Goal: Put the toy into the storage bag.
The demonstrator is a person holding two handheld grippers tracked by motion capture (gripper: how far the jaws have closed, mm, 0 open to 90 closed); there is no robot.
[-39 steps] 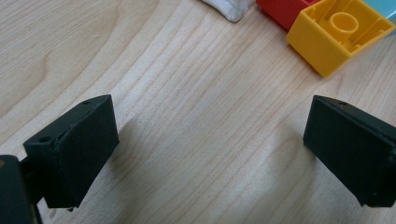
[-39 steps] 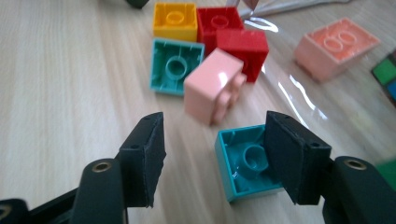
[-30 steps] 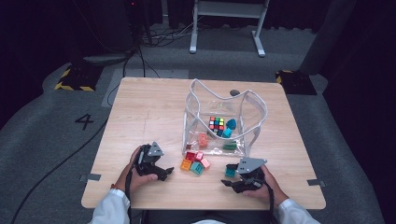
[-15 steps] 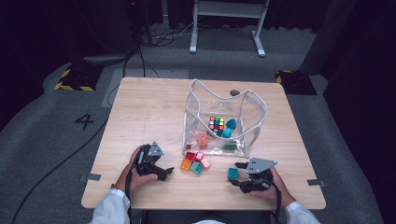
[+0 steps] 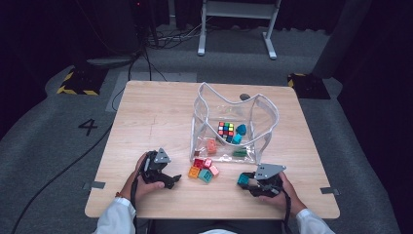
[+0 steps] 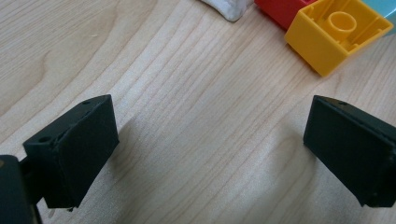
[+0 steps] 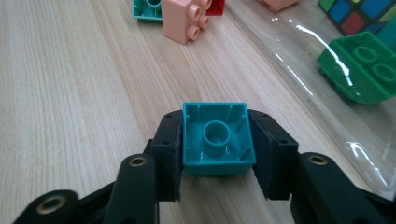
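A clear plastic bag [image 5: 265, 109] is seen standing open near the middle of the desk [image 5: 156, 117], towards its right edge. A puzzle cube [image 5: 225, 129] and a green brick [image 7: 362, 70] are held inside it. A dark disc [image 5: 244, 96] lies behind it.

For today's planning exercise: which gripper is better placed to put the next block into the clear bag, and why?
The right gripper: its jaws already clamp a teal block beside the clear bag. The left gripper is open over bare table, holding nothing.

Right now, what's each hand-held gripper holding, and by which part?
Right hand-held gripper clamps the teal block by two opposite sides; left hand-held gripper holds nothing.
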